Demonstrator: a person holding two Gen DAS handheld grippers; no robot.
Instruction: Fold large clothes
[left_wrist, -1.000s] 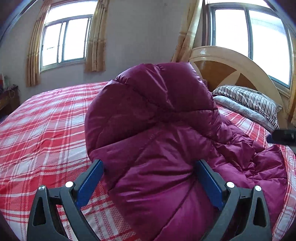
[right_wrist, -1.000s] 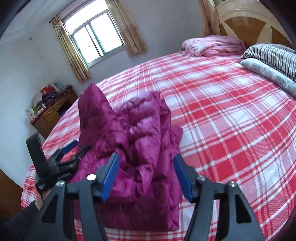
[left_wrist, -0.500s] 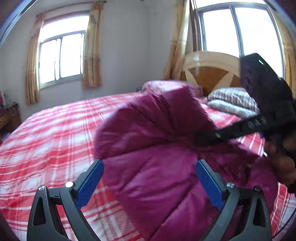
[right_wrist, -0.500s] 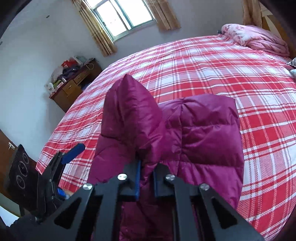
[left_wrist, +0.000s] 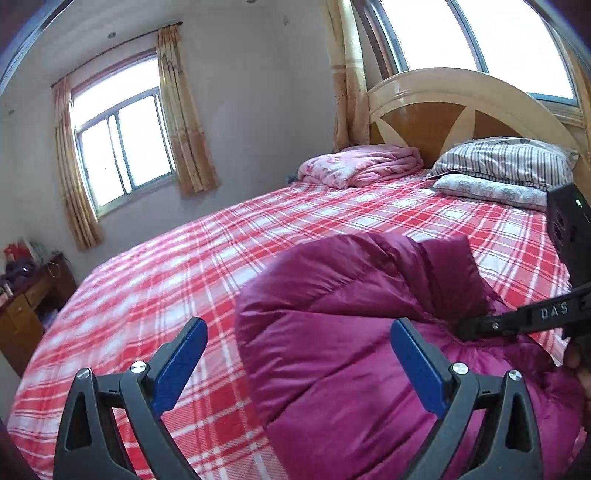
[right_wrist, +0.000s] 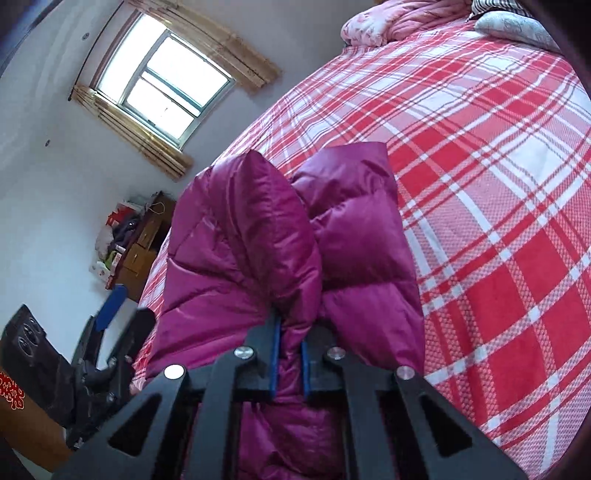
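A magenta puffer jacket (left_wrist: 351, 332) lies bunched on the red plaid bed (left_wrist: 184, 266). My left gripper (left_wrist: 295, 354) is open and empty, its blue pads straddling the jacket's near left edge just above it. My right gripper (right_wrist: 288, 354) is shut on a fold of the jacket (right_wrist: 280, 236), which rises in a puffy ridge past the fingers. In the left wrist view the right gripper (left_wrist: 476, 326) reaches in from the right and pinches the jacket. The left gripper also shows in the right wrist view (right_wrist: 110, 310), at the lower left.
A wooden headboard (left_wrist: 443, 107) with striped pillows (left_wrist: 502, 162) and a folded pink quilt (left_wrist: 362, 166) stands at the bed's far end. A wooden dresser (left_wrist: 26, 306) with clutter stands by the left wall. Curtained windows are behind.
My right gripper has closed on a jacket fold and pushed the puffed jacket down flatter. My left gripper has stayed open and drawn back, showing more of the bed.
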